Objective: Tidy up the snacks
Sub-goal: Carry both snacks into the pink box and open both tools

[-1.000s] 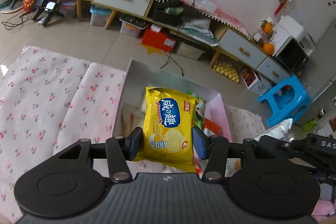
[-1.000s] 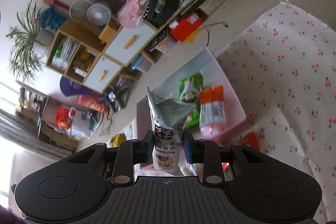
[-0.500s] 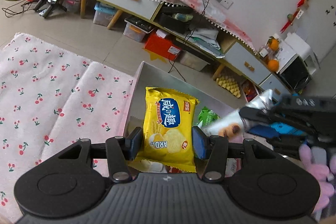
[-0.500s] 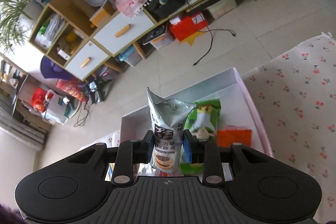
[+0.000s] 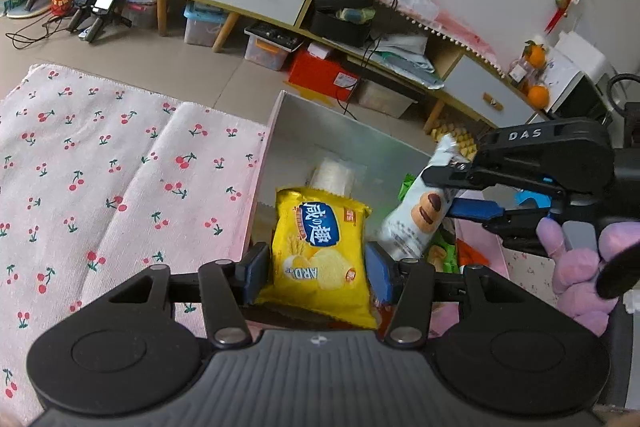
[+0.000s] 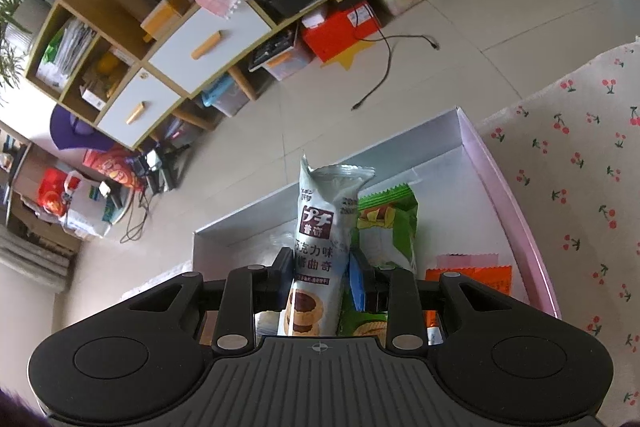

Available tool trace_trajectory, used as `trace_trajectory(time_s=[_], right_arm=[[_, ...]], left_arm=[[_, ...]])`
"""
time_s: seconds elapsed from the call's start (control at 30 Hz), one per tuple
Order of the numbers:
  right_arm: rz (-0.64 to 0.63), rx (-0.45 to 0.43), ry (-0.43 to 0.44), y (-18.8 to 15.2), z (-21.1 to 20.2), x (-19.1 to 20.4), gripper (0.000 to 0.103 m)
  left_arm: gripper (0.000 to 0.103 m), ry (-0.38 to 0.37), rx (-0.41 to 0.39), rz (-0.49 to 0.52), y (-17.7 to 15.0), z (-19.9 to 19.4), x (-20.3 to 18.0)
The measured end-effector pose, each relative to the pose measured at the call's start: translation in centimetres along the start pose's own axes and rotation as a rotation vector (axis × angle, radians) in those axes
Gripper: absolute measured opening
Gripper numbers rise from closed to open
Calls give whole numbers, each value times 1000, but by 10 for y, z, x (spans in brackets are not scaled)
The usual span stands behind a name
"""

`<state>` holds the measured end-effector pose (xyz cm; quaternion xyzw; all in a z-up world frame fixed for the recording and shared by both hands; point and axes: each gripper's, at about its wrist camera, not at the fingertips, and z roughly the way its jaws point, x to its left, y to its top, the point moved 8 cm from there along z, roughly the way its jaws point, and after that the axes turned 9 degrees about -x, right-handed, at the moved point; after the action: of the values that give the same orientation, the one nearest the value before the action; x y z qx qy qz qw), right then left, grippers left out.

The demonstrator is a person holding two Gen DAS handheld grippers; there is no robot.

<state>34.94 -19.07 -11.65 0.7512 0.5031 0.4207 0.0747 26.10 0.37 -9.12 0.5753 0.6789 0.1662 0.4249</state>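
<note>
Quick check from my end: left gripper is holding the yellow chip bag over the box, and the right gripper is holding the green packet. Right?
Not quite. The right gripper is shut on the silver cookie pack, not the green packet, which lies in the box just beside it, as the right wrist view shows. The rest stands: the left gripper holds the yellow chip bag over the box.

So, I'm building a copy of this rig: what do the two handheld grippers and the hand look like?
Both grippers, left and right, are matte black, with ribbed bodies, round side discs, silver pivot screws and blue finger pads. The right one's side reads "DAS". The hand wears a fuzzy pink-purple glove.
</note>
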Motion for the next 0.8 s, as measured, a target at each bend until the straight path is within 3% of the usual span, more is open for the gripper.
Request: trace_trajectory(time_s=[0.17, 0.3, 0.67, 0.8], right_arm=[[-33, 8, -10, -2, -1, 7, 32], [-5, 6, -12, 0, -6, 5, 47], [-25, -1, -28, -3, -39, -4, 57], [-74, -10, -31, -7, -60, -2, 65]], left_arm=[[59, -6, -18, 11, 3, -3, -4], [67, -9, -26, 11, 5, -6, -6], [75, 10, -7, 60, -1, -13, -11], [80, 31, 1, 84, -5, -20, -14]])
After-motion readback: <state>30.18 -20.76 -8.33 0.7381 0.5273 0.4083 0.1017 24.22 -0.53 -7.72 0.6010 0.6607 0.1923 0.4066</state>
